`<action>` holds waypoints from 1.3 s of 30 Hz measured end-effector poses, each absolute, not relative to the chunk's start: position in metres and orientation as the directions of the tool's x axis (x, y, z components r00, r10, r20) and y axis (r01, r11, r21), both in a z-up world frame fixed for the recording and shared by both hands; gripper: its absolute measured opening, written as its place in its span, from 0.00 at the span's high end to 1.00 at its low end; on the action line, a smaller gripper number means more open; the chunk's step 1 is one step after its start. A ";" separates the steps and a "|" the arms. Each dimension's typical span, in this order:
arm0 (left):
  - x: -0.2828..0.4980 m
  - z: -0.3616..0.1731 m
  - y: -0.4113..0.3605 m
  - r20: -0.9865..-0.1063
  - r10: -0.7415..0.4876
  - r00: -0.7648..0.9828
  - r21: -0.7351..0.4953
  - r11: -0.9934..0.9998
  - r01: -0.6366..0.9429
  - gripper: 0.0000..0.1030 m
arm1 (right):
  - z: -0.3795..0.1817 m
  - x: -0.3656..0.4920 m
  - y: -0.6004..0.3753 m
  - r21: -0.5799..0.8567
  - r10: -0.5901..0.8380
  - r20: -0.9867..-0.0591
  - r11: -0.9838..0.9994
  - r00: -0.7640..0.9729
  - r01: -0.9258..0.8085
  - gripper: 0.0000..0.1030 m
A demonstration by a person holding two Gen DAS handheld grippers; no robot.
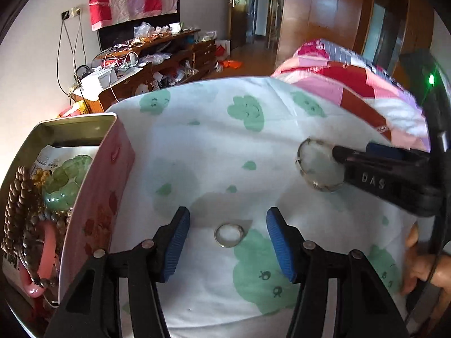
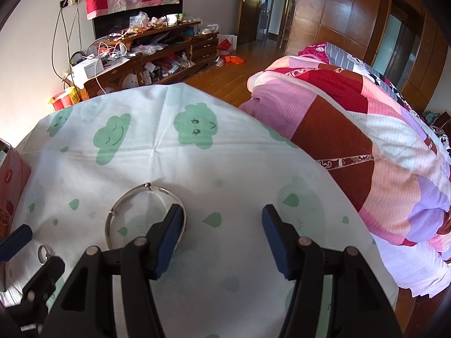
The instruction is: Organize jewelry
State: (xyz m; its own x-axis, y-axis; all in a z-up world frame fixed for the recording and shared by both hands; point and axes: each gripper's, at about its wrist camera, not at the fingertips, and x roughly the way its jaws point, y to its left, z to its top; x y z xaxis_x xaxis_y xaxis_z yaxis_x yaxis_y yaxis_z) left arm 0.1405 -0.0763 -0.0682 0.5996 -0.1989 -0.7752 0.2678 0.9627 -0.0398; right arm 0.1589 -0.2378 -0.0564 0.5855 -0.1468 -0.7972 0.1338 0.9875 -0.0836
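The ring (image 1: 229, 235) lies on the table cloth (image 1: 197, 155) between the released jaws of the left hand-held gripper (image 1: 228, 243). The right hand-held gripper (image 2: 222, 239), also released, is hooked inside the bangle (image 2: 145, 215), which could be dragged off; the thin ring could slip aside at closing.

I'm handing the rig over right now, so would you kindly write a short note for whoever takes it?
Left hand-held gripper: open, straddling the ring on the sheet, not gripping.
Right hand-held gripper: open, left finger inside the bangle; nothing held.
Tin, at the left: already holds bead bracelets, a green one and a pink bangle.
Left: ring and bangle into the tin.
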 end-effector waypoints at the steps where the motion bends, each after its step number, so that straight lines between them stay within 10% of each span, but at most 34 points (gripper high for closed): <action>1: 0.141 -0.069 -0.078 -0.776 -0.183 0.604 -0.024 0.965 0.261 0.49 | -0.057 0.159 -0.237 -0.084 -0.147 -0.797 0.987 0.586 0.134 0.40; 9: 0.139 -0.068 -0.077 -0.771 -0.197 0.606 -0.033 0.962 0.271 0.82 | -0.057 0.159 -0.236 -0.079 -0.144 -0.796 0.988 0.588 0.135 0.39; 20: 0.139 -0.066 -0.067 -0.762 -0.290 0.579 -0.134 0.945 0.297 0.94 | -0.056 0.159 -0.231 -0.069 -0.137 -0.793 0.988 0.594 0.135 0.34; 28: 0.127 -0.061 -0.079 -0.775 -0.251 0.580 -0.049 0.939 0.341 0.88 | -0.051 0.158 -0.242 0.036 -0.064 -0.786 0.988 0.615 0.148 0.34; 33: 0.124 -0.060 -0.073 -0.766 -0.242 0.596 -0.040 0.943 0.331 0.55 | -0.050 0.158 -0.245 0.047 -0.062 -0.783 0.986 0.619 0.158 0.34; 39: 0.121 -0.066 -0.074 -0.775 -0.223 0.591 -0.016 0.942 0.334 0.52 | -0.048 0.154 -0.248 0.059 -0.059 -0.777 0.984 0.627 0.166 0.34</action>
